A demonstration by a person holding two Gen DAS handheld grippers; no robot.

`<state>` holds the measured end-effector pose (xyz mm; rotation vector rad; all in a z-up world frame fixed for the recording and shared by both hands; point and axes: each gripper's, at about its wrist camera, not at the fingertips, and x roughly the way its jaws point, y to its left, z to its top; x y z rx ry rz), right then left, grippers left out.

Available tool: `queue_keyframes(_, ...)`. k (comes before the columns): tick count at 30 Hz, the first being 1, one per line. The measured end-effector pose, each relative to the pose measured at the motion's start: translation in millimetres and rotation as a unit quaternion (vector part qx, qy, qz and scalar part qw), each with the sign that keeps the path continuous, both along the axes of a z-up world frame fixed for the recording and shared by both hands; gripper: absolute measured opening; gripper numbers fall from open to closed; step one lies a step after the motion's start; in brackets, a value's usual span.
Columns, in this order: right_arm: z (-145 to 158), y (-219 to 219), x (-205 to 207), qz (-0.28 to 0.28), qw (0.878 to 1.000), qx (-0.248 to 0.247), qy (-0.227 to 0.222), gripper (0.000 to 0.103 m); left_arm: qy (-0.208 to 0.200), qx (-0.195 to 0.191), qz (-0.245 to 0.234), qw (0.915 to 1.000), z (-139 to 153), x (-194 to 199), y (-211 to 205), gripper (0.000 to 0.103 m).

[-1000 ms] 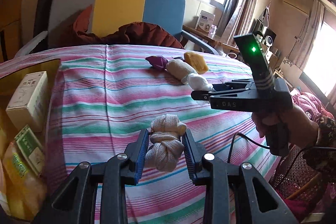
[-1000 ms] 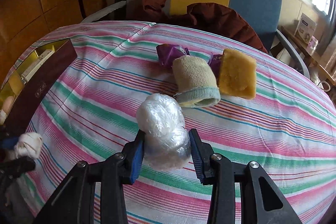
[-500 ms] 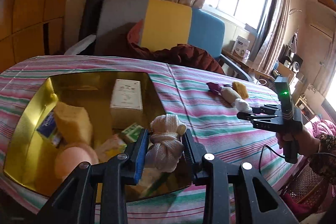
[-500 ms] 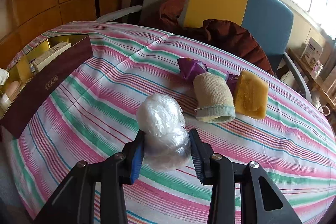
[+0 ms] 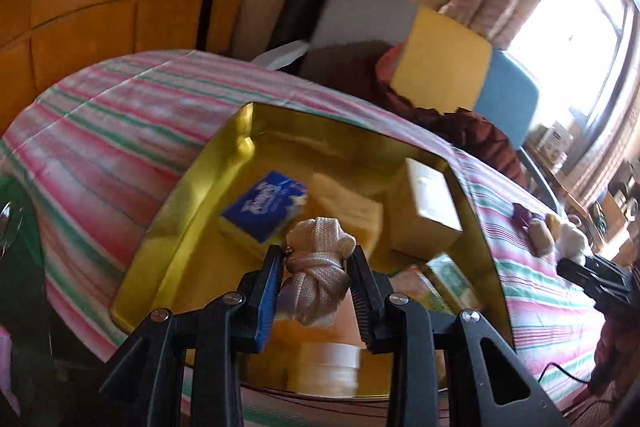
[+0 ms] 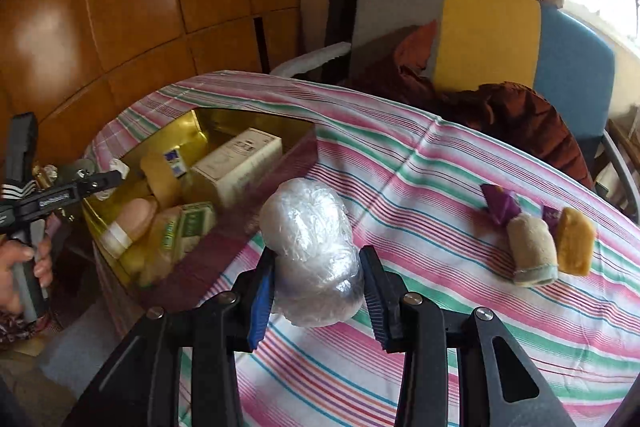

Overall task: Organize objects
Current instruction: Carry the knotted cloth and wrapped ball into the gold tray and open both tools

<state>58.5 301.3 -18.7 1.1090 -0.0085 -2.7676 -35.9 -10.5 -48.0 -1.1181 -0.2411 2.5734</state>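
Striped pink-and-green cloth covers the counter [image 6: 440,195]. Over the last second I've swung my left tool [image 5: 316,291], clamped on the knotted cream cloth bundle [image 5: 316,279], from bare cloth to above the gold-lined open box [image 5: 188,195]; releasing comes next, I judge. My right tool [image 6: 318,291] still grips the clear plastic-wrapped ball [image 6: 312,251], now nearer the box.

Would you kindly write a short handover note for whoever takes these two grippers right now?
Left tongs: shut on the knotted white cloth, held over the gold box.
Right tongs: shut on the plastic-wrapped bundle, above the striped tablecloth beside the box.
Done: blue packet, sponge, cartons and other items lie in the box.
Left: release the cloth and the bundle into the box, then collect the rolled sock, yellow sponge and purple wrapper.
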Motion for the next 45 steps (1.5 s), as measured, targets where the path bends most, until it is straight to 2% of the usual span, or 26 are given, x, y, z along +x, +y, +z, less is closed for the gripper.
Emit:
queue_keyframes(10,3,-67,-7,0.053,0.998,-0.032,0.005,0.041,-0.023,-0.021,0.027,0.9991,-18,-10,-14,0.034)
queue_keyframes(16,2,-88,-11,0.066,0.997,-0.049,-0.001,0.041,-0.024,-0.031,0.037,0.9985,-19,-8,-13,0.042)
queue_keyframes(22,-3,-105,-16,0.079,0.996,-0.049,-0.012,0.041,0.009,0.021,0.108,0.9939,-7,8,-32,0.044)
queue_keyframes(24,-6,-111,-19,0.084,0.995,-0.046,-0.022,0.041,0.015,0.029,0.117,0.9926,-5,14,-31,0.045)
queue_keyframes(33,-19,-131,-57,0.084,0.992,-0.069,-0.069,0.041,0.025,0.029,0.079,0.9961,1,18,-11,0.045)
queue_keyframes(45,-36,-150,-128,0.046,0.993,-0.055,-0.091,0.041,0.015,0.049,0.091,0.9945,2,18,-15,0.045)
